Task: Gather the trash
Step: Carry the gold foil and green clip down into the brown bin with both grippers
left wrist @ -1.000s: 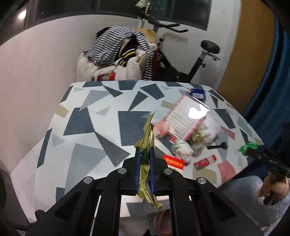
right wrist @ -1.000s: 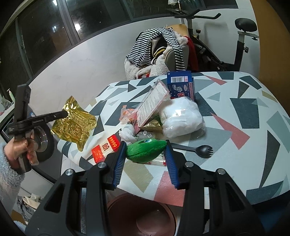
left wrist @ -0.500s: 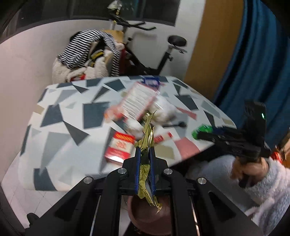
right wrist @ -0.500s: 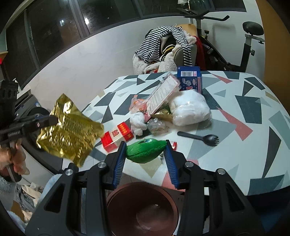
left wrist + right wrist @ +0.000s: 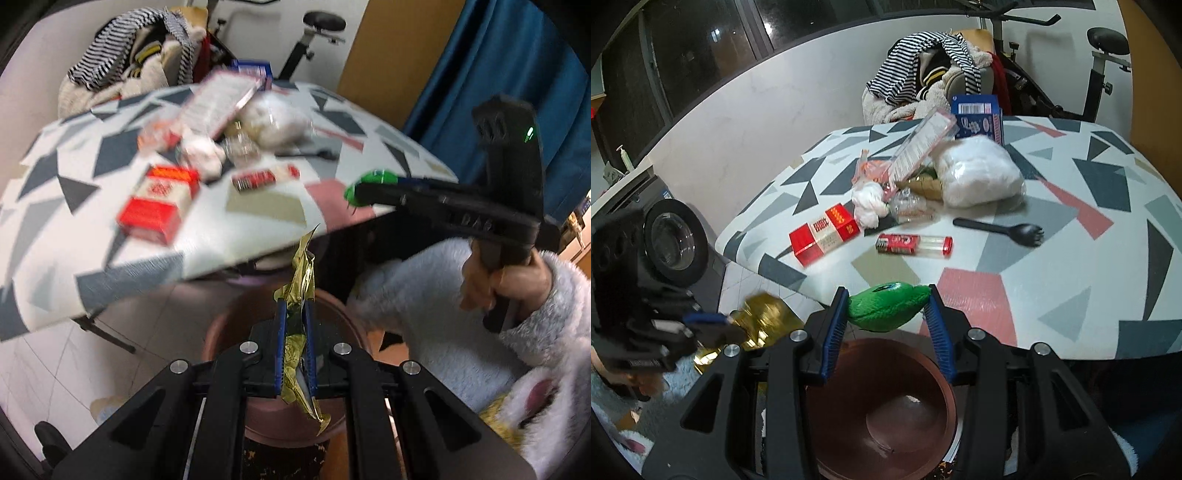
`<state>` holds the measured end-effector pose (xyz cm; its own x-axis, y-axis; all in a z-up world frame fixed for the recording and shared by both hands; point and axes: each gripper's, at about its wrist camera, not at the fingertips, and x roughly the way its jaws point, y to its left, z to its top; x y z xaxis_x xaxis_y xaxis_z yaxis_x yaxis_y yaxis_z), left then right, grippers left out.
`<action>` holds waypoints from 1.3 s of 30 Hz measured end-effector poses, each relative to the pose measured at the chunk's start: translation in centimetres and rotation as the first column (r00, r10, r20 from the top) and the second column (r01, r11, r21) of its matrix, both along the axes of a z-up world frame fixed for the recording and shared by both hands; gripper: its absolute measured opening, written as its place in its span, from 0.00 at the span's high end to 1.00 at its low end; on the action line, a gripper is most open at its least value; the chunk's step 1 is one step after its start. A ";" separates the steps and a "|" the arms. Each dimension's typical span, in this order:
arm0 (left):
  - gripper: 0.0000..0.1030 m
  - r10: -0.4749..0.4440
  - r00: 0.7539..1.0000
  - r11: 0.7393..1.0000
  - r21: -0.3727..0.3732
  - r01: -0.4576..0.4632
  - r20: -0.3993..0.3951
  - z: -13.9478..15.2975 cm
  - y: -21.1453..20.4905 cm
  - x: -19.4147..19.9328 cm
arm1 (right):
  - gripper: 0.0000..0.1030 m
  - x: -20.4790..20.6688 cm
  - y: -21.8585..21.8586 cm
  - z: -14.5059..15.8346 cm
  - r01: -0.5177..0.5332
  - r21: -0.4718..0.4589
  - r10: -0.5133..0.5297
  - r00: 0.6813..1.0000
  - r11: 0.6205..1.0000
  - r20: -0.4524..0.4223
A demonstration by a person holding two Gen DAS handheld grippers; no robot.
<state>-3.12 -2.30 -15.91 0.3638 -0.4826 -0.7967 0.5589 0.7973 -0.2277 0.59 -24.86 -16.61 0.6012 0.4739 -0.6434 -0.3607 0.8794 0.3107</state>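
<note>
My left gripper [image 5: 294,310] is shut on a crumpled gold foil wrapper [image 5: 301,280] and holds it over the brown round bin [image 5: 218,325] below the table edge. My right gripper [image 5: 888,299] is shut on a green wrapper [image 5: 886,306] and hovers above the same bin [image 5: 886,417]. The right gripper [image 5: 373,188] also shows in the left wrist view, with the green wrapper [image 5: 375,178] at its tip. The left gripper [image 5: 713,321] with the gold wrapper [image 5: 761,317] shows at the left of the right wrist view.
On the patterned table [image 5: 1071,258] lie a red and white box [image 5: 823,234], a red lighter [image 5: 914,244], a black spork [image 5: 1001,230], a white bag [image 5: 979,177], tissue [image 5: 868,201] and a blue box [image 5: 979,118]. A washing machine [image 5: 668,240] stands at left.
My left gripper has swung down and right from above the table to over the bin, still holding the gold wrapper. My right gripper stays over the bin with the green wrapper.
</note>
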 end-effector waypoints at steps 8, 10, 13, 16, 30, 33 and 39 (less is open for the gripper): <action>0.91 0.020 0.995 0.999 0.039 -0.017 -0.102 -6.8 -1.4 0.6 | 0.57 -0.5 -0.5 -3.1 0.015 0.035 -0.013 0.999 0.999 -0.037; 0.90 0.019 0.992 0.999 0.047 -0.014 -0.127 -8.4 -2.1 0.9 | 0.57 -0.5 -0.9 -4.0 0.026 0.038 -0.024 0.998 0.999 -0.055; 0.90 0.009 0.988 0.998 0.057 0.000 -0.153 -10.2 -3.4 1.1 | 0.57 -0.3 -1.2 -4.8 0.035 0.043 -0.032 0.997 0.998 -0.077; 0.88 -0.006 0.985 0.998 0.057 0.016 -0.172 -11.5 -4.5 1.5 | 0.57 -0.1 -1.4 -5.4 0.036 0.053 -0.031 0.995 0.998 -0.096; 0.13 0.145 0.989 0.989 -0.020 -0.145 0.000 -6.3 -0.1 1.2 | 0.57 0.8 -0.4 -9.1 0.034 0.083 -0.014 0.972 0.996 -0.233; 0.11 0.200 0.978 0.979 -0.058 -0.196 0.064 -3.8 1.6 0.1 | 0.57 0.9 1.1 -10.3 -0.002 0.056 0.017 0.963 0.998 -0.267; 0.08 0.268 0.939 0.963 -0.077 -0.258 0.214 -1.4 3.5 -2.6 | 0.56 0.9 4.4 -12.8 -0.102 -0.034 0.085 0.938 0.994 -0.337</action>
<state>-5.72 1.16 -17.30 0.6464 -0.3808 -0.6612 0.3711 0.9140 -0.1636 1.46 -20.49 -29.46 0.3014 0.4793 -0.8243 -0.3245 0.8644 0.3840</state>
